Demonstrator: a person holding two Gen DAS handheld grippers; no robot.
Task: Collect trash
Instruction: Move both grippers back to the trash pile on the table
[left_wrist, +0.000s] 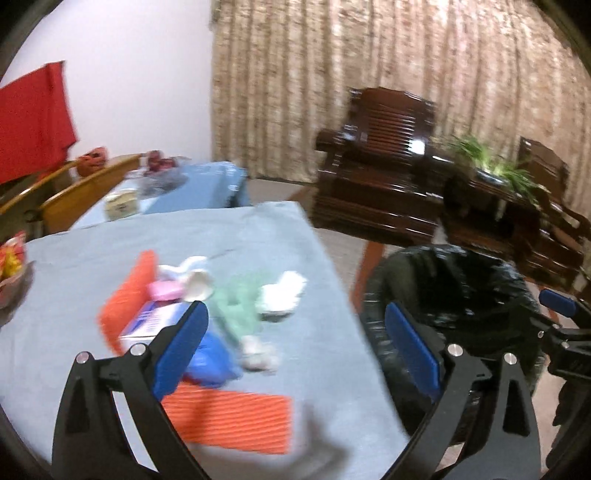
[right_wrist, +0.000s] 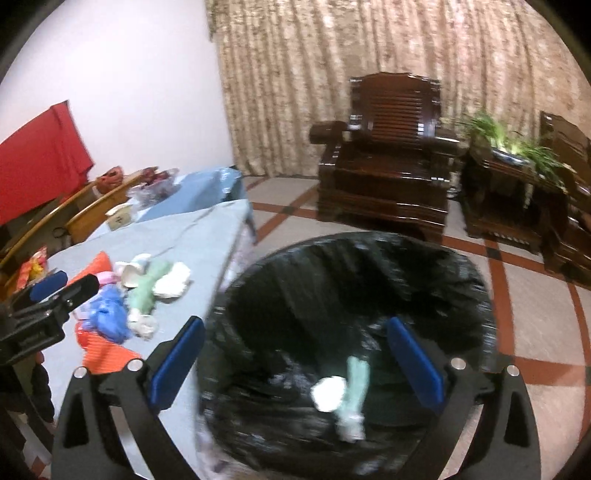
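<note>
A: Start at the jaws. What has each got?

B: Nothing. The right gripper (right_wrist: 295, 354) stands spread wide above the bin (right_wrist: 476, 280), with only the black liner between its blue pads. The left gripper (left_wrist: 295, 343) is spread just as wide and empty, over the table's right edge, with the bin just to its right.

A: And the trash?

B: Split. In the bin's near part lie a white crumpled wad (right_wrist: 328, 393) and a pale green strip (right_wrist: 356, 384). The rest is a pile on the table (left_wrist: 74, 258), left of the bin: a white paper cup (left_wrist: 199, 284), a green wrapper (left_wrist: 236, 306), a white tissue (left_wrist: 282, 295), a pink piece (left_wrist: 166, 290), a blue bag (left_wrist: 212, 356) and a small box (left_wrist: 155, 321), all touching or overlapping.

A: So which step?

B: I judge a drop just made, with the next pick-up due. That calls for swinging left to the pile and closing on one piece.

A: Anything in the way?

B: The pile rests partly on two orange ribbed mats (left_wrist: 229, 421), which a low grab could snag. A snack bowl (left_wrist: 11, 273) sits at the far left, well apart. Dark wooden armchairs (right_wrist: 384, 162) and a plant (right_wrist: 517, 144) stand beyond the bin, clear of the work.
</note>
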